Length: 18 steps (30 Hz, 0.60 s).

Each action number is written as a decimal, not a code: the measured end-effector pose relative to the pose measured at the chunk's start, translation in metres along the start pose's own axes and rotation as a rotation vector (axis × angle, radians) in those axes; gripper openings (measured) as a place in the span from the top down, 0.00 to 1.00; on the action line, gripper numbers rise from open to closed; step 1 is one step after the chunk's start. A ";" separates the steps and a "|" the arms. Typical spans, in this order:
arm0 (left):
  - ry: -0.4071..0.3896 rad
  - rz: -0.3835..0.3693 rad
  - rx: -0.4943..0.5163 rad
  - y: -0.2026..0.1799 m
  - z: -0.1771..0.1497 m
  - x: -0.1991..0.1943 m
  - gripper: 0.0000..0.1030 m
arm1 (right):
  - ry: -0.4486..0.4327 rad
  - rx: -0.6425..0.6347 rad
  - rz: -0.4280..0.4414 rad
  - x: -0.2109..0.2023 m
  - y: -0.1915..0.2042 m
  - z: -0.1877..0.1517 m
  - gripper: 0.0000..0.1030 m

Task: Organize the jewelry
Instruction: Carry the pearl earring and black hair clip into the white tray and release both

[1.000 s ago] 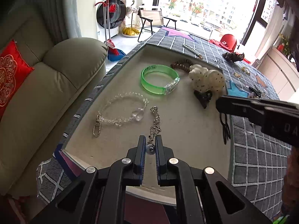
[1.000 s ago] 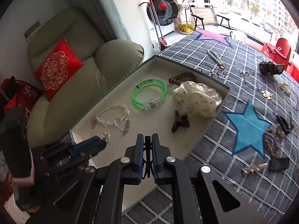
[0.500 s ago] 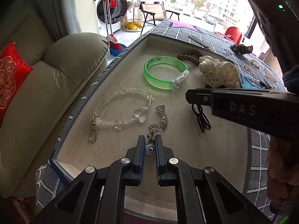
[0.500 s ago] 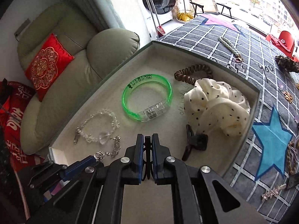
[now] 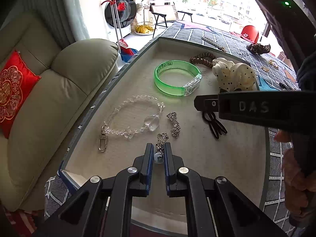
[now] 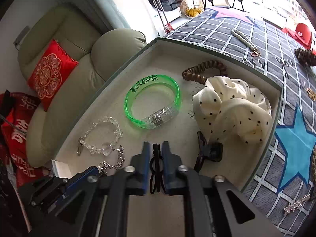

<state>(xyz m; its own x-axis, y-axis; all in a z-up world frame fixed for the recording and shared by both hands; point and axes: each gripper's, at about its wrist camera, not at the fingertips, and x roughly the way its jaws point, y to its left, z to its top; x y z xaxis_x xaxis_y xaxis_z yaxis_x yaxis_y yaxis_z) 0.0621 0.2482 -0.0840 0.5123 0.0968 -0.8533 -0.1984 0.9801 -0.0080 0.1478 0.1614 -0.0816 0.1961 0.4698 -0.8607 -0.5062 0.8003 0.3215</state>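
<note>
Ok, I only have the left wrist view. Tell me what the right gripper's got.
Observer: The right gripper is shut on black hair ties, pinched between its pads.
Operator: Say what's hidden behind it.
Observer: A black claw clip lies in the tray, against the polka-dot scrunchie.
Operator: Name anything further right.
Observer: A silver hair clip lies on the rug, outside the tray.

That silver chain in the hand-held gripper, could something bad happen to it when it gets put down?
Possibly. The silver chain, pinched at one end by the left hand-held gripper, trails beside the clear bead bracelet, so the two might tangle. The right hand-held gripper holds black hair ties close by, so they could bump or snag.
</note>
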 end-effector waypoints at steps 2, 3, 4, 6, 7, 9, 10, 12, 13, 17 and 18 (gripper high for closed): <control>-0.004 0.005 -0.004 0.001 0.000 -0.003 0.89 | -0.021 0.009 0.010 -0.009 -0.002 -0.001 0.56; -0.007 0.009 -0.005 0.002 0.001 -0.004 0.89 | -0.029 0.010 0.017 -0.013 -0.002 -0.001 0.56; -0.011 0.011 -0.005 0.002 0.002 -0.006 0.89 | -0.041 0.011 0.024 -0.019 -0.002 -0.002 0.56; -0.018 0.015 -0.004 0.002 0.003 -0.009 0.89 | -0.063 0.012 0.025 -0.030 -0.001 -0.004 0.56; -0.019 0.016 -0.003 0.002 0.004 -0.011 0.89 | -0.071 0.016 0.026 -0.034 -0.001 -0.004 0.56; -0.023 0.017 -0.004 0.001 0.004 -0.014 0.89 | -0.090 0.027 0.026 -0.045 -0.002 -0.008 0.56; -0.025 0.017 -0.006 0.001 0.004 -0.016 0.89 | -0.097 0.033 0.025 -0.050 -0.003 -0.011 0.56; -0.025 0.014 -0.013 0.002 0.005 -0.019 0.89 | -0.112 0.048 0.025 -0.061 -0.008 -0.016 0.56; -0.025 0.013 -0.015 0.002 0.006 -0.019 0.89 | -0.117 0.055 0.022 -0.066 -0.011 -0.019 0.56; -0.021 0.006 -0.018 -0.001 0.007 -0.021 0.89 | -0.140 0.083 0.024 -0.086 -0.022 -0.032 0.55; -0.019 0.006 -0.017 -0.002 0.007 -0.021 0.89 | -0.146 0.088 0.022 -0.090 -0.023 -0.036 0.55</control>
<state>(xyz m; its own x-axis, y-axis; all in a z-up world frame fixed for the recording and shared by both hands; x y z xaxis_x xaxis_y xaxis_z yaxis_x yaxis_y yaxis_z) 0.0576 0.2458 -0.0625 0.5267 0.1060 -0.8434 -0.2155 0.9764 -0.0118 0.1120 0.0872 -0.0259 0.3090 0.5318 -0.7885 -0.4376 0.8156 0.3786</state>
